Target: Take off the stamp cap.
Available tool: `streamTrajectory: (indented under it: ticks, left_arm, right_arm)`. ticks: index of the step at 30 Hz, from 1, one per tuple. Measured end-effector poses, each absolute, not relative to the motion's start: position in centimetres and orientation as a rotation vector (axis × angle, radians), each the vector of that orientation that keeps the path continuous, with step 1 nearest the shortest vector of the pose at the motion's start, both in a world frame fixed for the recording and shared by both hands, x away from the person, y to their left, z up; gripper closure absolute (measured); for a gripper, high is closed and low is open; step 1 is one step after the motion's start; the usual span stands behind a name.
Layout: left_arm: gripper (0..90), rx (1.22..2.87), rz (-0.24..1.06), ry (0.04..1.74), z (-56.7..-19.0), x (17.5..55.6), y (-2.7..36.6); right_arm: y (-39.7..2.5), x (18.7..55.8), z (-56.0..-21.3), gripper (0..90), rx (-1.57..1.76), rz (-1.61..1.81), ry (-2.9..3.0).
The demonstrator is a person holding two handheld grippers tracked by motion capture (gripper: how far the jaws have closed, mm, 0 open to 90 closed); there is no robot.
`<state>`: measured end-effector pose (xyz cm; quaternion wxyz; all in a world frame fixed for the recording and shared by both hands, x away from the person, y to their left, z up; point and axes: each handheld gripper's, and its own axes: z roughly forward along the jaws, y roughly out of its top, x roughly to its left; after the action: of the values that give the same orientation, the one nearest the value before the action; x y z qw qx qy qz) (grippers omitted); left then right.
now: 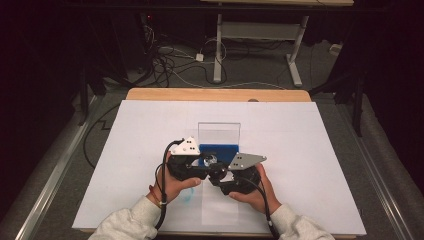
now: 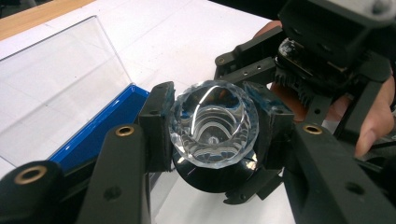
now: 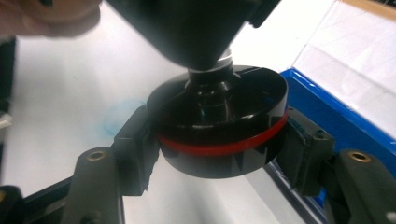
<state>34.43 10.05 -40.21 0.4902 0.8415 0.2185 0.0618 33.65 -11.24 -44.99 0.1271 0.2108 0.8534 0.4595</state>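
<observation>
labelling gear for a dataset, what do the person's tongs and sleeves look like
Both are black two-jaw tongs with brass-coloured rivets at the joints. The left tongs carry a white three-cornered plate with dark holes, the right tongs a grey one. A black cable trails from each. The person wears light grey sweatshirt sleeves and a thin wristband on the left.

- Your left gripper (image 2: 212,126) clamps the faceted clear crystal ball (image 2: 214,122) directly above the round black base with a red band (image 3: 219,126).
- Your right gripper (image 3: 219,149) clamps that base.
- The open blue case with a clear lid (image 1: 219,136) lies just behind both.

Prob. a lab/recording setup: black curtains (image 1: 45,60), loose floor cables (image 1: 165,62), white-covered table (image 1: 300,150), adj. desk frame (image 1: 260,35).
</observation>
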Motion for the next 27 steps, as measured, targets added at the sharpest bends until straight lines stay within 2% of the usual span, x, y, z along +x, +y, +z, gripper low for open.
streamTrajectory:
  ticks: [27]
  left_arm:
    - [54.7,2.112,0.069,0.473,-40.6,34.9,10.3]
  right_arm:
    - [-10.1,31.9,-44.2,39.4,0.404,0.968,2.443]
